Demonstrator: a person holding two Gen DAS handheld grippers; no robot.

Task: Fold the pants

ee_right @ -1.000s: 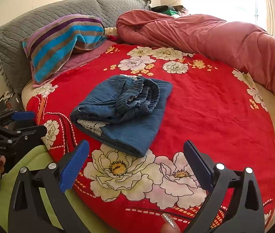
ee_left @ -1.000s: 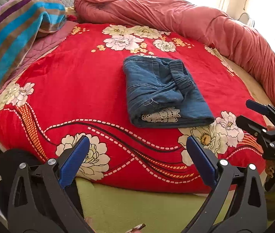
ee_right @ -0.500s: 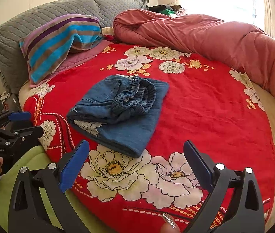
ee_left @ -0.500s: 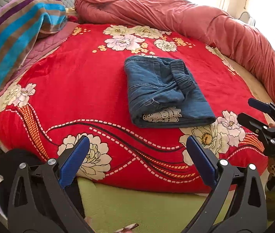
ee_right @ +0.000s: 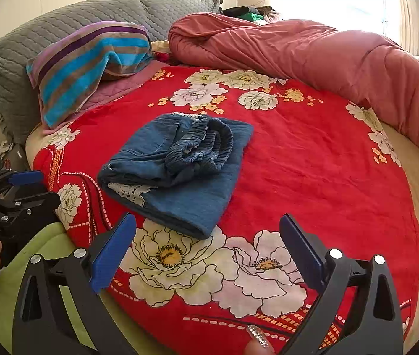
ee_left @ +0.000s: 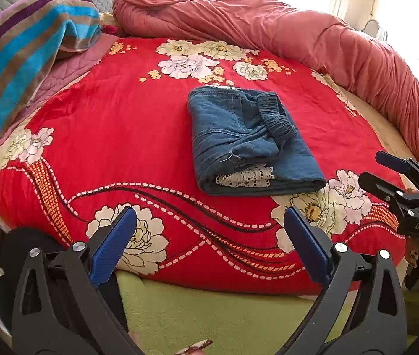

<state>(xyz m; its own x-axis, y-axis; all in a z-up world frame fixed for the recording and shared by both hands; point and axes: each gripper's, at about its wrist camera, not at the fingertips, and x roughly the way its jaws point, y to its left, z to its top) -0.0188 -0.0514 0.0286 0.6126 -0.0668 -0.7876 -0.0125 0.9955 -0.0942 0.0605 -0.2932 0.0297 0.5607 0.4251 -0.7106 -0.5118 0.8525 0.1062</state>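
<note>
A bed (ee_left: pixel 392 136) filled both views, covered by a red blanket (ee_left: pixel 120 130) printed with large white flowers. A bulky pink comforter (ee_right: pixel 312 50) lay rolled along the far edge and right side. Grey quilted pillows (ee_right: pixel 32 50) stood at the head, with a striped towel (ee_right: pixel 91 59) in blue, brown and purple draped over them. Near the middle of the blanket lay the blue denim pants (ee_left: pixel 247 142), folded into a compact rectangle, the elastic waistband bunched on top and a strip of white lace showing at the near end. The left gripper (ee_left: pixel 209 242) hovered over the near edge of the bed, its blue-padded jaws spread wide and holding nothing. The right gripper (ee_right: pixel 208 250) hovered likewise, wide and empty, well short of the pants.
</note>
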